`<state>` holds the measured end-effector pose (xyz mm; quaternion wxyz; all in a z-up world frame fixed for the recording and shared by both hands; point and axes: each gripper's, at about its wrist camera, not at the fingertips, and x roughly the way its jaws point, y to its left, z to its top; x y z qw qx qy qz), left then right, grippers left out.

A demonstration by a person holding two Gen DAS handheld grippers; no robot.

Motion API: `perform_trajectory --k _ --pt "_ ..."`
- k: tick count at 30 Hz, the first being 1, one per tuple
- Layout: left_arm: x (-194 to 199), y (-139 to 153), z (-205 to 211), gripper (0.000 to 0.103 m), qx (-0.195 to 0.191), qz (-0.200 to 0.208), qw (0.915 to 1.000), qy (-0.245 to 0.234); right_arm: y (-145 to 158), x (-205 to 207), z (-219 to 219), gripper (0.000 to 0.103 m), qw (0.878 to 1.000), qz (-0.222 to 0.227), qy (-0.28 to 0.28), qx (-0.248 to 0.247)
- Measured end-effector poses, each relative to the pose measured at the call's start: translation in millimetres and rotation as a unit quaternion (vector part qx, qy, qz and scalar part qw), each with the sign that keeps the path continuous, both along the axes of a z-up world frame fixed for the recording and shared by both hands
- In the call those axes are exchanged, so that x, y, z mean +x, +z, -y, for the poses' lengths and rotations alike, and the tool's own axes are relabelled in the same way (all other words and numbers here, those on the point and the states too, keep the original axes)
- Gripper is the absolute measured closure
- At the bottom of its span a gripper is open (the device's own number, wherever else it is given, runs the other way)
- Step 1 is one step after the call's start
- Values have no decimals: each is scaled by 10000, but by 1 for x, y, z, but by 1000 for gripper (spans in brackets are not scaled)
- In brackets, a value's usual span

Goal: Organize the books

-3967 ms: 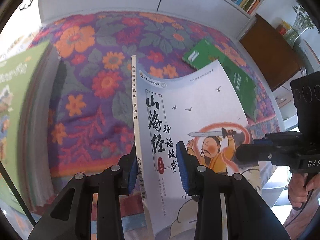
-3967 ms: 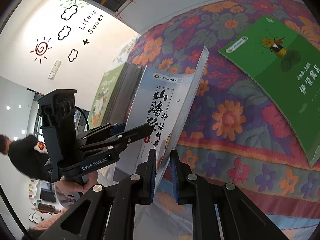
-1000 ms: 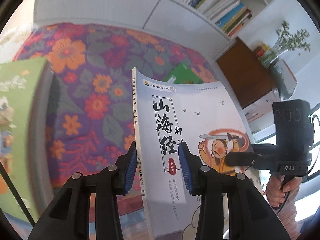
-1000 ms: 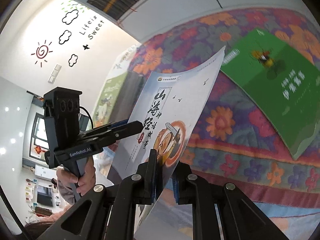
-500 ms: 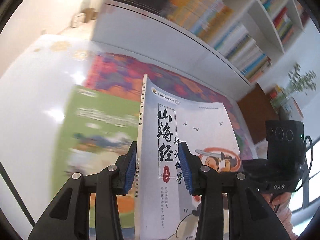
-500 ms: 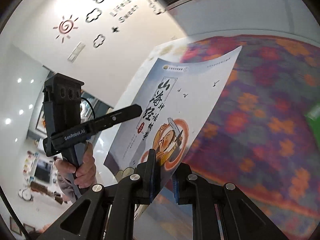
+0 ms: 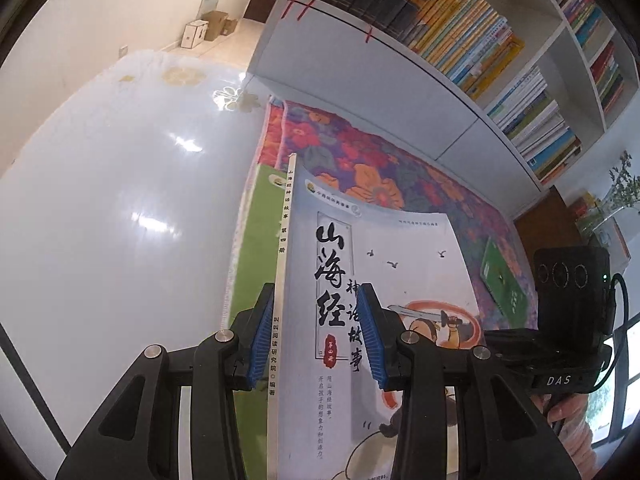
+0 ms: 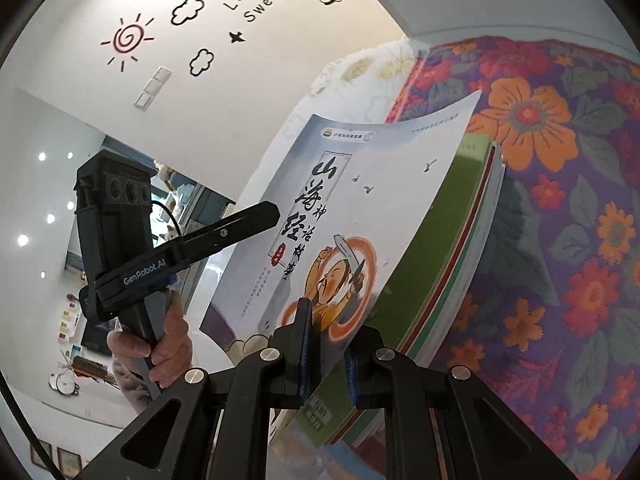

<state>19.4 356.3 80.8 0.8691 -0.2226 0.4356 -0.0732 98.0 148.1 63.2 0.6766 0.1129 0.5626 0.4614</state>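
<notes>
Since the earlier frames, the pale blue book (image 7: pixel 384 280) has been carried from above the open floral cloth to above a stack of books (image 8: pixel 452 272) with a green cover on top, near the cloth's left edge. It is held in the air by both tongs: the left tongs (image 7: pixel 316 336) are clenched on the spine edge, blue pads narrowly apart with the spine between them, and the right tongs (image 8: pixel 326 344) are closed nearly tight on the lower part of the thin front cover, which bows upward. A hand (image 8: pixel 168 344) is seen gripping the left handle. The floral cloth (image 8: pixel 560 200) lies bare to the right of the stack; glossy white floor (image 7: pixel 120 220) spreads to the left. A green book (image 7: pixel 502 280) lies flat on the cloth, well apart. A white bookshelf (image 7: pixel 500 60) packed with books runs along the far edge. Large Chinese characters are printed on the cover. "GenRobot.AI" is read on the left handle, "DAS" on the right, and "Life is Sweet" on the wall.
</notes>
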Motion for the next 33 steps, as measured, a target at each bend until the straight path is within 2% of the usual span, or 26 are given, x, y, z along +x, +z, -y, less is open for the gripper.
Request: perform_trajectory --k 6,9,12,15,18,21,26,33 --pt "-4 2 -12 64 251 135 9992 264 -12 5 6 89 9996 -148 -237 84" --pt "-12 10 -14 63 197 279 9988 361 -13 4 10 89 9991 -150 -348 165" --pt "-17 17 -9 62 420 341 9977 413 -13 2 11 89 9989 -90 -413 187" --pt "-17 12 5 62 378 165 9990 184 -17 0 15 89 9985 -122 -459 273" --pt "-14 -2 21 62 508 -147 9986 29 -19 1 18 89 9978 -233 -512 365" --pt "-13 -6 26 61 681 -128 9976 90 -21 0 22 89 9973 -267 -548 404" --pt "-13 -6 24 61 599 -188 9979 166 -17 -11 39 89 9955 -461 -788 248" --pt "-23 -3 33 61 104 -148 9980 600 -3 -32 96 89 9971 -4 -753 -61"
